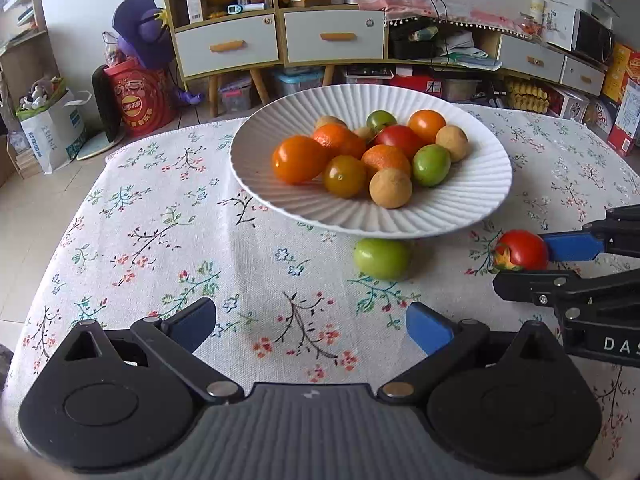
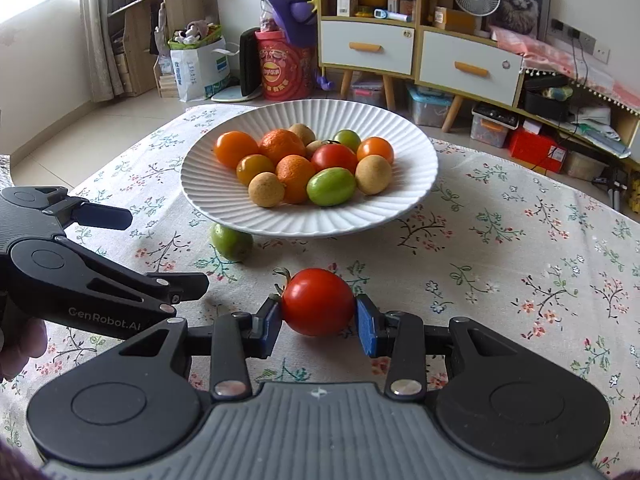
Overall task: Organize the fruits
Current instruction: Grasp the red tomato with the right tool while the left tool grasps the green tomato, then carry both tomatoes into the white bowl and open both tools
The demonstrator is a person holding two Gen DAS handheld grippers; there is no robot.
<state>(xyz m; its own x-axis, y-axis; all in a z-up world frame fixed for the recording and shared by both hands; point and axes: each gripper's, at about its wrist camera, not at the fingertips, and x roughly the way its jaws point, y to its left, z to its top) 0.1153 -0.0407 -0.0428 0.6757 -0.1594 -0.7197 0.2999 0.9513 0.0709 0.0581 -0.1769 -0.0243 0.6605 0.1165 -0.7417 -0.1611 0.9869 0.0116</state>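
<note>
Fruit fills the middle of a white ribbed plate (image 2: 216,196) that stands on a table covered with a floral tablecloth (image 2: 500,280): orange and yellow cherry tomatoes, two small mandarins, a red one, two green ones and several tan, rough-skinned round fruits, all heaped close together and touching.

Two pieces lie off the plate on the cloth. A green tomato (image 1: 382,258) sits just beside the plate's near rim, partly tucked under its overhang. A red tomato (image 2: 318,302) with a dried green calyx rests on the cloth nearer the cameras, well clear of the plate.

The right gripper (image 2: 318,320) has its blue pads (image 2: 368,330) pressed against both flanks of that red tomato, so its jaws are clamped on the fruit, which sits low at cloth level. In the left wrist view the same grip shows from the side, at the right edge of the picture.

The left gripper (image 1: 310,326) hangs over bare cloth to the left of the right one, its jaws wide apart with nothing between them; the green tomato lies ahead of its right finger. Part of a person's hand (image 2: 20,344) shows behind it in the right wrist view.
</note>
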